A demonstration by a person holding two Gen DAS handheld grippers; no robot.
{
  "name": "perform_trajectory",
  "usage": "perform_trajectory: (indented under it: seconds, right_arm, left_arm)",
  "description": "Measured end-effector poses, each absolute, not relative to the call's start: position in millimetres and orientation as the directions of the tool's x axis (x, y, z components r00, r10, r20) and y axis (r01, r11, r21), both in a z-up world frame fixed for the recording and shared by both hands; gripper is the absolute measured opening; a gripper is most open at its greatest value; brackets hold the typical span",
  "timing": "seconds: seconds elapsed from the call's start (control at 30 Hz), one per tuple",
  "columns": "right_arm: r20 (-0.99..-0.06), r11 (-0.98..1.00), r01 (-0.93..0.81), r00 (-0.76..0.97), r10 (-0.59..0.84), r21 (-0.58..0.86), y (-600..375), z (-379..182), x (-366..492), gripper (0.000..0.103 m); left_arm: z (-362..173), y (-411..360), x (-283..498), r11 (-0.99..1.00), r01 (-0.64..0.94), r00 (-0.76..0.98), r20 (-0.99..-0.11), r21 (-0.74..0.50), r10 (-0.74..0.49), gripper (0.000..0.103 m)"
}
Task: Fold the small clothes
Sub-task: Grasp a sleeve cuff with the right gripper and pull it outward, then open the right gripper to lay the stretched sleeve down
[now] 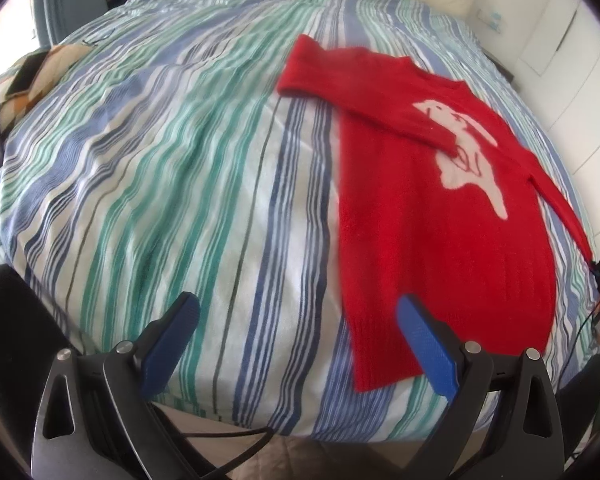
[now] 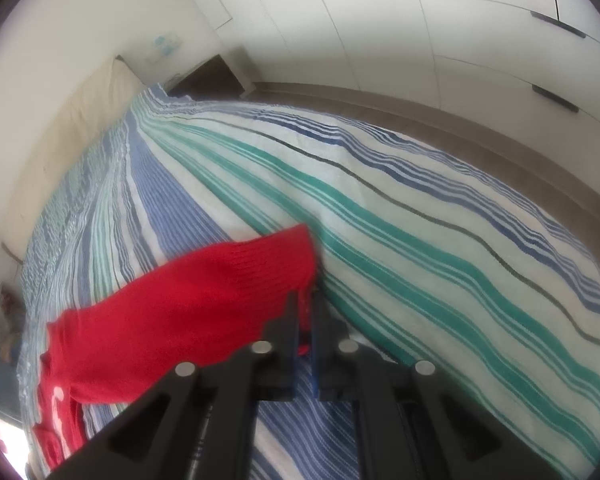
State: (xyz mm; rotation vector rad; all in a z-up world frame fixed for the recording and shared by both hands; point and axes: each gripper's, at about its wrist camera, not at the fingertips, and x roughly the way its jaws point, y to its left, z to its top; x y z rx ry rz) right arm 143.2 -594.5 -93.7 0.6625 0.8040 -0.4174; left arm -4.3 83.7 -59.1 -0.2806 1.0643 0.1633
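1 red sweater (image 1: 440, 240), 2 sleeves; right gripper (image 2: 306, 300) pinching 1.

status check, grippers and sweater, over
Right gripper shut on sleeve cuff. Left gripper open, empty. Red sweater flat on striped bed. Nothing in the way.

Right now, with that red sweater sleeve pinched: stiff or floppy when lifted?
Likely floppy: the red sweater lies limp on the striped duvet, one sleeve draped across it. Its fuzzy knit probably won't slip from the right gripper, shut on the cuff. The body may drag behind.
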Motion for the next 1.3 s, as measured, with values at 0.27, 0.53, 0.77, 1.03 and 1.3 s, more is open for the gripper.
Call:
perform_trajectory:
  seconds: [0.27, 0.53, 0.77, 1.03, 1.3]
  right_arm:
    - [-0.764, 0.707, 0.585, 0.638, -0.1, 0.396, -595.0, -91.4, 136.9, 0.006]
    - [-0.761, 0.706, 0.624, 0.62, -0.188, 0.335, -595.2, -78.6, 128.1, 0.01]
    - [-0.77, 0.627, 0.723, 0.566, -0.294, 0.291, -613.2, -73.6, 106.9, 0.01]
    - [-0.739, 0.551, 0.766, 0.574, -0.353, 0.332, -623.4, -64.8, 83.0, 0.064]
    - [-0.651, 0.588, 0.757, 0.603, -0.461, 0.285, -609.2, -35.8, 76.4, 0.065]
  left_arm:
    - [-61.2, 84.5, -7.0, 0.952, -0.273, 0.475, -0.88, -0.139, 0.007, 0.1]
    - [-62.2, 80.9, -7.5, 0.956, -0.263, 0.472, -0.881, -0.129, 0.011, 0.1]
    - [-64.4, 81.2, -8.6, 0.955, -0.27, 0.463, -0.886, -0.122, 0.018, 0.1]
    - [-66.6, 79.6, -8.4, 0.957, -0.267, 0.456, -0.89, -0.112, 0.023, 0.1]
    - [-68.3, 74.8, -8.9, 0.962, -0.255, 0.447, -0.894, -0.093, 0.032, 0.1]
